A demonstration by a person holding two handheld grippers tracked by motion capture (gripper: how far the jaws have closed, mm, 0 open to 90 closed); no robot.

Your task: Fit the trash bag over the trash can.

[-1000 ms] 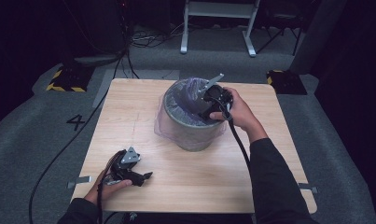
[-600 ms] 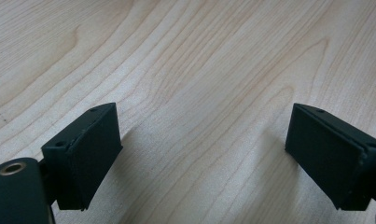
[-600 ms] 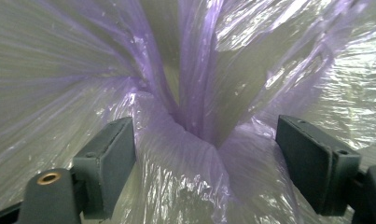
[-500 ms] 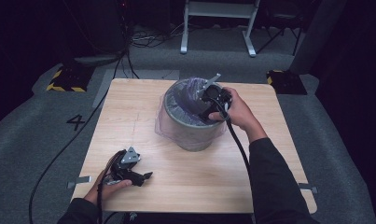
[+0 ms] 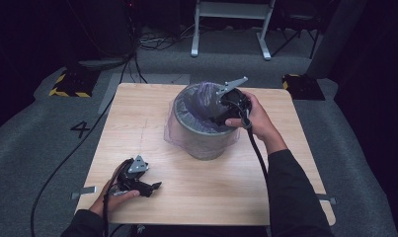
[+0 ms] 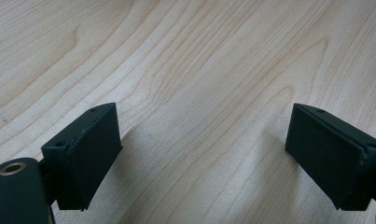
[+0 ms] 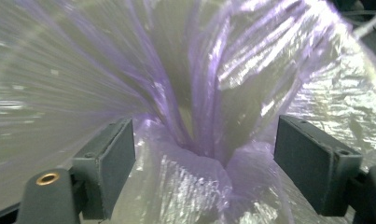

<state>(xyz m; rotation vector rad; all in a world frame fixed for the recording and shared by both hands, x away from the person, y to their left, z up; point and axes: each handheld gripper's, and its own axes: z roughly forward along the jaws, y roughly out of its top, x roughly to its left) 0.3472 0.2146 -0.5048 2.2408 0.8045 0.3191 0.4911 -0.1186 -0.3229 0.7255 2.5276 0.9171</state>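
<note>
- Purple translucent plastic bin liner [image 5: 202, 94] sits inside the round grey metal wastebasket [image 5: 204, 134], which stands near the middle of the light wooden tabletop [image 5: 137, 118]; part of the film hangs over the rim and down the basket's left side
- In the right gripper view the film [image 7: 209, 121] is gathered into a tight twisted bunch rising between the jaws, with crinkled loose folds below it
- right gripper [image 5: 221, 111] hovers at the basket's mouth, on the rim's right side; its jaws stand spread on either side of the bunch, and I cannot tell whether either pad touches the film
- left gripper [image 5: 149, 187] rests low on the tabletop near the front left corner, well apart from the basket, jaws spread wide over bare wood with nothing between them
- Handling, as a judgement: the liner looks very light, thin, soft and slippery, and would likely tear if snagged on the rim
- Best hold is probably the gathered bunch, where layered film gives the pads something to bite; a single loose sheet could slide out
- Basket seems light enough to shift if the film drags
</note>
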